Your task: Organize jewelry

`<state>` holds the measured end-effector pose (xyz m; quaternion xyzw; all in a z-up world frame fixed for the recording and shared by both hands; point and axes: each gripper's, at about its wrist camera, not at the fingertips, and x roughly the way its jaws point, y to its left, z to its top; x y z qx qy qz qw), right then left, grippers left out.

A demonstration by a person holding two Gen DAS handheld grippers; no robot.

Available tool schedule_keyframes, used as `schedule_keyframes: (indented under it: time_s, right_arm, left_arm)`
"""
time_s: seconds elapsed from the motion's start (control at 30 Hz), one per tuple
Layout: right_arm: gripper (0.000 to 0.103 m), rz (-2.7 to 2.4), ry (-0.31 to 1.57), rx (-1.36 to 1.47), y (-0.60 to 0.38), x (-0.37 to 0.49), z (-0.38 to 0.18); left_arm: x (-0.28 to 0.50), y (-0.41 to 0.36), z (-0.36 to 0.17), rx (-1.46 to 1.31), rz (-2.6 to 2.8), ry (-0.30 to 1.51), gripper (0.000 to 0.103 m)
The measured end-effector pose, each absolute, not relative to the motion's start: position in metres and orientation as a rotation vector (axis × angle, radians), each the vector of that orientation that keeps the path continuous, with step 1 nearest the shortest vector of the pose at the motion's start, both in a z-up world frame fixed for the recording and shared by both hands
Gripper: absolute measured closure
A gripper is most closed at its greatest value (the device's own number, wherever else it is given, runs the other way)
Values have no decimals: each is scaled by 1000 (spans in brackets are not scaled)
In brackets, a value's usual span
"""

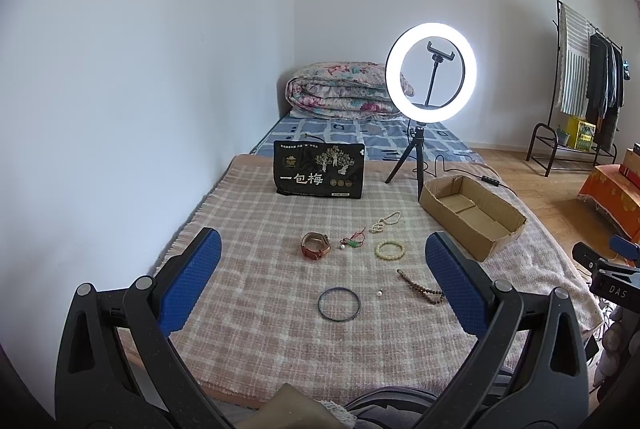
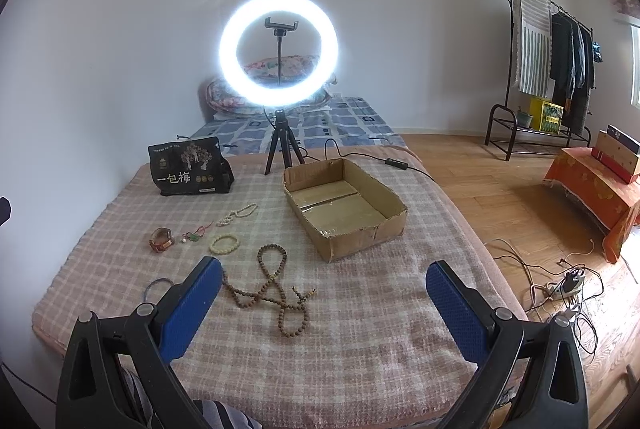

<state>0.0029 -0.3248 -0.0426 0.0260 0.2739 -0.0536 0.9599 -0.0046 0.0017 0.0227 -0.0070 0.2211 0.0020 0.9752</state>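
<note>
Jewelry lies on a plaid blanket [image 1: 260, 309]: a brown watch [image 1: 315, 245], a red-and-green cord charm [image 1: 352, 240], a white bead strand [image 1: 385, 221], a pale yellow bracelet [image 1: 389, 250], a dark thin bangle [image 1: 339, 304], a small pearl [image 1: 379, 293] and a long brown bead string [image 2: 272, 293]. An empty cardboard box [image 2: 344, 205] stands to the right of them. My left gripper [image 1: 324, 269] is open above the near blanket, holding nothing. My right gripper [image 2: 324, 293] is open and empty, over the bead string's right side.
A lit ring light on a tripod [image 1: 431, 69] and a black snack bag [image 1: 318, 169] stand at the blanket's far side. A folded quilt [image 1: 340, 91] lies beyond. A clothes rack [image 2: 552, 61], an orange-covered stand [image 2: 592, 185] and floor cables [image 2: 560, 285] are at right.
</note>
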Motion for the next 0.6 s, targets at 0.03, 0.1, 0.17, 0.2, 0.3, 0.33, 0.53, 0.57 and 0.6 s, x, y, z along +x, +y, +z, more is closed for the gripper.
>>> schedule_keyframes:
  time_s: [0.03, 0.1, 0.17, 0.2, 0.3, 0.33, 0.53, 0.57, 0.6]
  right_arm:
    - [0, -108, 556, 55, -325, 3, -43]
    - [0, -107, 558, 59, -325, 3, -43]
    - [0, -106, 558, 61, -326, 2, -43]
    - [0, -106, 558, 61, -326, 2, -43]
    - [0, -105, 557, 62, -326, 2, -43]
    - [0, -106, 557, 61, -326, 2, -43]
    - [0, -103, 563, 65, -325, 4, -43]
    - [0, -102, 564, 66, -324, 4, -43]
    - [0, -102, 566, 66, -324, 5, -44]
  left_arm:
    - [-5, 2, 23, -14, 4, 446, 0]
    - [-5, 2, 22, -16, 3, 444, 0]
    - [-5, 2, 22, -17, 5, 444, 0]
    - [-5, 2, 22, -17, 4, 445, 0]
    - [-5, 2, 22, -18, 4, 445, 0]
    - [-5, 2, 22, -18, 4, 444, 0]
    - [-6, 2, 23, -18, 5, 443, 0]
    - [-6, 2, 23, -17, 7, 443, 0]
    - [-6, 3, 22, -17, 6, 444, 0]
